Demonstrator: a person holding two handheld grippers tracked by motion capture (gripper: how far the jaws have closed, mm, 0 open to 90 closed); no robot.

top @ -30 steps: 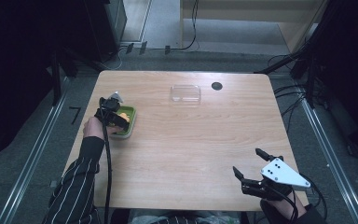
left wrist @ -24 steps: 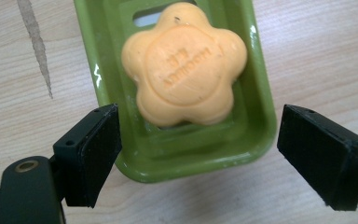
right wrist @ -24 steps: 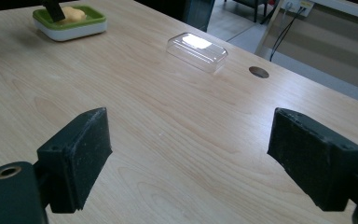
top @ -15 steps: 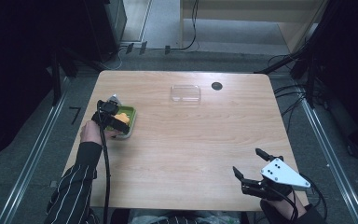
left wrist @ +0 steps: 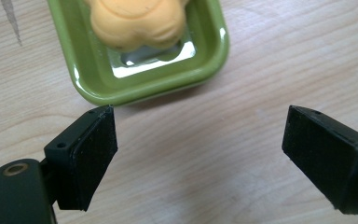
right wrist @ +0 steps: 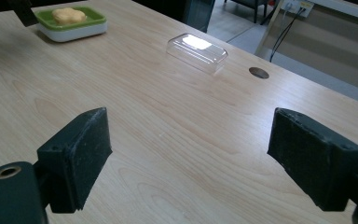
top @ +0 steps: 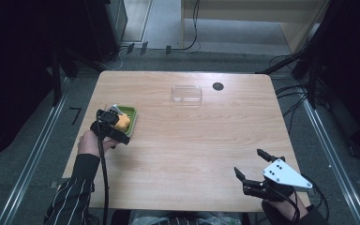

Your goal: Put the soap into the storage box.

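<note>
Orange toy sits in green tray, upper left of frame. Left gripper fingers spread wide, empty, beside tray. Right gripper released, idle. Risk: finger nudging tray rim, sliding it across surface.

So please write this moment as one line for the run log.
left hand-held gripper: open, beside green dish | right hand-held gripper: open, over bare table

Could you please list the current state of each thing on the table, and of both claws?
Green dish: upright on the table, holding the orange piece.
Orange piece: resting in the dish, not gripped.
Clear lid: lying apart from the dish, untouched.
Left claw: open, empty, just short of the dish.
Right claw: open, empty, over bare table.
</note>
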